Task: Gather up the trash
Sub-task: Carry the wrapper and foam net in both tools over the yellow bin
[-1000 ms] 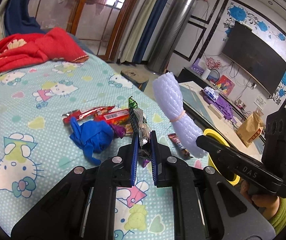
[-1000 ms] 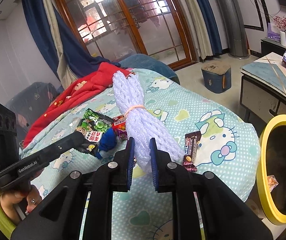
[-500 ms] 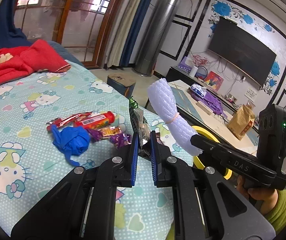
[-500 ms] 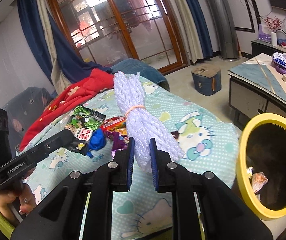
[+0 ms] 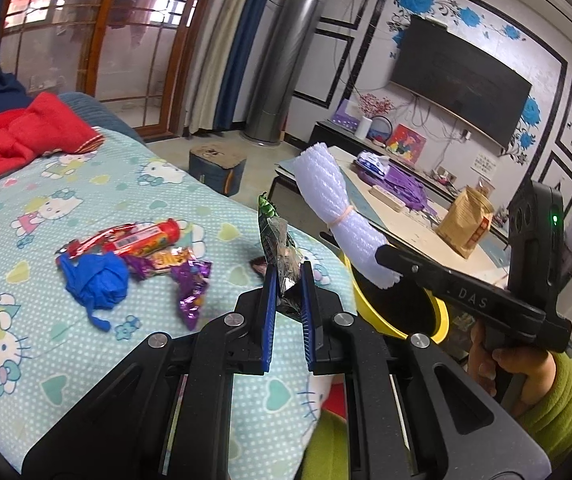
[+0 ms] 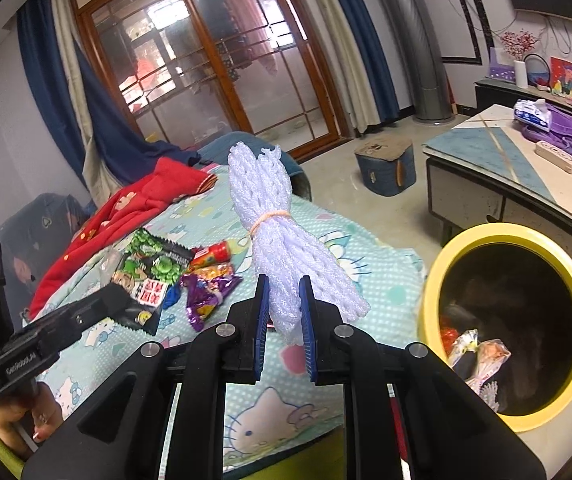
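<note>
The white foam net bundle (image 6: 274,240), tied at its waist with a pale rubber band (image 6: 272,216), stands tilted between the blue pads of the right gripper (image 6: 284,300). The jaws are nearly closed and clamp the lower end of the bundle. In the left wrist view the same bundle (image 5: 333,208) projects up and to the left from the right gripper (image 5: 385,258), held level above the rim of the yellow bin (image 5: 441,316). The right hand (image 5: 509,364), in a green sleeve, grips the handle from below.

The left gripper (image 5: 286,280) is closed to a narrow gap on a crumpled green snack wrapper (image 5: 278,240), which stands upright above the pads. In the right wrist view this wrapper (image 6: 152,276) hangs flat from the left gripper, above the bedspread (image 6: 365,248).

Remaining trash lies on the bedspread: a blue balloon (image 5: 96,280), a purple foil wrapper (image 5: 192,284), and a red tube (image 5: 146,238). These items lie close together.

The yellow bin (image 6: 437,280) stands just beside the bed edge and contains several wrappers (image 6: 477,356).
</note>
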Demonstrator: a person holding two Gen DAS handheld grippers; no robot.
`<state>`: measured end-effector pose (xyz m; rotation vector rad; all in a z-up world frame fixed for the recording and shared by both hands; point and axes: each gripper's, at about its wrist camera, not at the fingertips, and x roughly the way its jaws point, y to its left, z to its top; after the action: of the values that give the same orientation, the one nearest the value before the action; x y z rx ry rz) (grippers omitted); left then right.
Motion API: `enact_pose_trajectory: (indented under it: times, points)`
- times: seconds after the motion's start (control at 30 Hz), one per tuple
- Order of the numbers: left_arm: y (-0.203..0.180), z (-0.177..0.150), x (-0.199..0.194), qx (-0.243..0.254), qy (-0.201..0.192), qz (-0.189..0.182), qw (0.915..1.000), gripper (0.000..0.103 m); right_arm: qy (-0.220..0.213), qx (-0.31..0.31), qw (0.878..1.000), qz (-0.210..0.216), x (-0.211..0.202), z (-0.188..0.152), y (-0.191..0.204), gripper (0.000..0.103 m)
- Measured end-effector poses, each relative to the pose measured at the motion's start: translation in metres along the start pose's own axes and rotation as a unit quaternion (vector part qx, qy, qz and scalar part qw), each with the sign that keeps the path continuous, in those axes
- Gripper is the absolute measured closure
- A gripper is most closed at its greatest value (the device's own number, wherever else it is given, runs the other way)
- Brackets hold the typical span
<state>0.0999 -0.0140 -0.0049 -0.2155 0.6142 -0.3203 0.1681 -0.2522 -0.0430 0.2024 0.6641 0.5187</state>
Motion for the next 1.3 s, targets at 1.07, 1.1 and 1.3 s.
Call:
enact_pose_trajectory:
  times: [1.07, 1.1, 1.3]
  points:
    - [-0.106, -0.004, 0.066, 0.136, 0.042, -0.062, 0.9878, 0.096, -0.046, 0.078, 0.989, -0.117, -0.052, -0.015, -0.111, 0.088]
    - [-0.11, -0.004, 0.069, 0.14, 0.044, -0.067, 0.9869, 0.096, -0.045, 0.083, 0.988, -0.121, -0.053, -0.016, -0.114, 0.088]
    - [-0.132, -0.009, 0.088, 0.156, 0.059, -0.087, 0.9821, 0.096, -0.043, 0.112, 0.983, -0.141, -0.055, -0.022, -0.139, 0.088]
